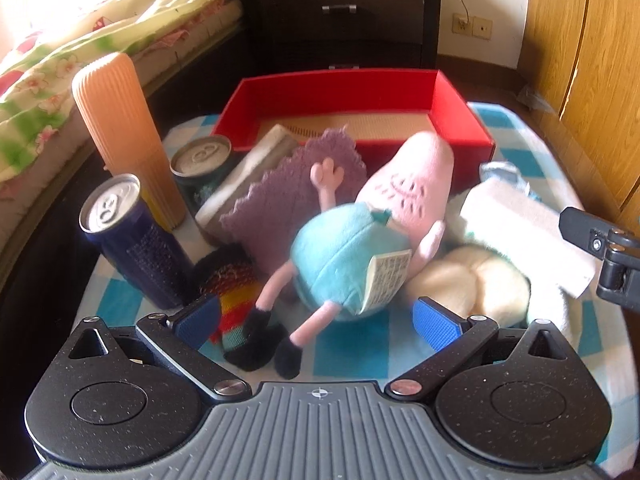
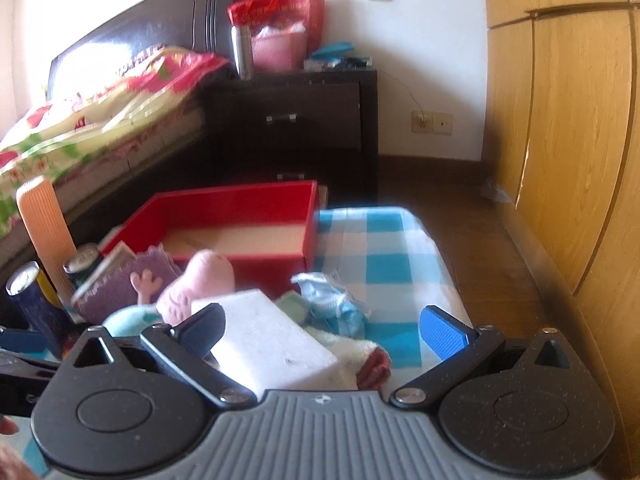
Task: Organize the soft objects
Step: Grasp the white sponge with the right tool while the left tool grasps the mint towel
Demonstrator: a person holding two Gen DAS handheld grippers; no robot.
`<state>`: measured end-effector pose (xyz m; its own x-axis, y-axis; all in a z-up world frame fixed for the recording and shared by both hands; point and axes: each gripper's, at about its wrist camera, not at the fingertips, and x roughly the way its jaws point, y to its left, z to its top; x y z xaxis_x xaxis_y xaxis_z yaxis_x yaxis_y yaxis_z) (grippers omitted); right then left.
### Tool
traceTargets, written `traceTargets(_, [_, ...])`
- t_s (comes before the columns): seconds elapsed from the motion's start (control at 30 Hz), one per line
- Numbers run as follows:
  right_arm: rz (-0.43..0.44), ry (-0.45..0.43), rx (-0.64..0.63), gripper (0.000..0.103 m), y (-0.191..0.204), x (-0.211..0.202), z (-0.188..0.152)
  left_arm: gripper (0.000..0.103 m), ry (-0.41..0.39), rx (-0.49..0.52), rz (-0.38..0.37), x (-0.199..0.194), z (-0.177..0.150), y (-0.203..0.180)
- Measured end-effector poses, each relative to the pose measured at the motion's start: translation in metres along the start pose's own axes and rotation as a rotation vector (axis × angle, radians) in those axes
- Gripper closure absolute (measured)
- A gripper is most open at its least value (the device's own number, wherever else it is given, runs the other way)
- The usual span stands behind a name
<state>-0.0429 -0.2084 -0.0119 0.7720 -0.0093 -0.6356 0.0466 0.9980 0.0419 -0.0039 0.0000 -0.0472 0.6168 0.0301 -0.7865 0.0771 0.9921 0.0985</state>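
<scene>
— Where is the plush pig [image 1: 352, 236]?
— Lying before the red box [image 1: 460, 120], between the wide-spread, empty left gripper [image 1: 318, 320].
— And the right gripper [image 2: 324, 330]?
— Equally spread, empty; only its view shows the nightstand's red bag [image 2: 280, 12].

Two drink cans stand upright at 9 o'clock on the checked cloth [image 2: 384, 264]: a dark blue can [image 1: 132, 240] nearest, a green can [image 1: 202, 168] behind it, and a ribbed orange cylinder [image 1: 124, 132] just beside both. Dark nightstand [image 2: 296, 128] at 12 o'clock carries a steel flask [image 2: 242, 52] and red bag [image 2: 280, 10]. Bed with floral quilt [image 2: 100, 116] at 10 o'clock; wooden wardrobe [image 2: 560, 140] at 3 o'clock.
</scene>
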Motion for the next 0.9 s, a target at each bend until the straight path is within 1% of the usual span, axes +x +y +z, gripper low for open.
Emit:
traceTargets(0.13, [0.010,0.069,-0.055,0.018,0.003,0.012,-0.006,0.007,0.009,0.011,-0.015,0.002,-0.003,0.003])
traceTargets(0.2, [0.012,0.084,-0.090,0.018,0.005,0.015,-0.007,0.007,0.002,0.015,-0.034,-0.001,-0.003,0.004])
traceTargets(0.27, [0.024,0.114,-0.157,0.018,0.009,0.024,-0.003,0.007,0.003,0.023,-0.045,-0.003,-0.003,0.003])
traceTargets(0.33, [0.072,0.146,-0.204,0.018,0.014,0.031,0.000,0.007,0.013,0.035,-0.060,-0.002,-0.005,0.002])
traceTargets(0.4, [0.160,0.189,-0.233,0.018,0.017,0.038,0.006,0.007,0.018,0.047,-0.080,-0.001,-0.006,0.000])
traceTargets(0.43, [0.193,0.219,-0.269,0.018,0.021,0.043,0.010,0.007,0.020,0.052,-0.085,-0.002,-0.007,-0.001])
traceTargets(0.47, [0.214,0.230,-0.301,0.018,0.024,0.048,0.012,0.007,0.021,0.056,-0.087,-0.001,-0.008,-0.001])
traceTargets(0.53, [0.234,0.244,-0.347,0.018,0.029,0.057,0.015,0.007,0.028,0.062,-0.094,0.000,-0.009,-0.001])
traceTargets(0.63, [0.241,0.300,-0.343,0.019,0.033,0.073,0.016,0.007,0.040,0.058,-0.100,0.002,-0.009,0.003])
traceTargets(0.7, [0.265,0.348,-0.323,0.028,0.035,0.079,0.014,0.007,0.047,0.047,-0.105,0.002,-0.009,0.005])
traceTargets(0.73, [0.286,0.365,-0.318,0.040,0.036,0.081,0.014,0.007,0.048,0.041,-0.110,0.003,-0.009,0.007])
traceTargets(0.77, [0.305,0.378,-0.305,0.051,0.036,0.082,0.014,0.007,0.048,0.037,-0.113,0.003,-0.008,0.008])
traceTargets(0.8, [0.323,0.390,-0.283,0.056,0.035,0.083,0.014,0.007,0.047,0.036,-0.115,0.002,-0.008,0.008])
traceTargets(0.83, [0.338,0.398,-0.260,0.065,0.033,0.082,0.015,0.007,0.047,0.037,-0.115,0.002,-0.008,0.008])
traceTargets(0.9, [0.341,0.383,-0.237,0.067,0.030,0.078,0.017,0.007,0.044,0.047,-0.116,0.001,-0.008,0.006])
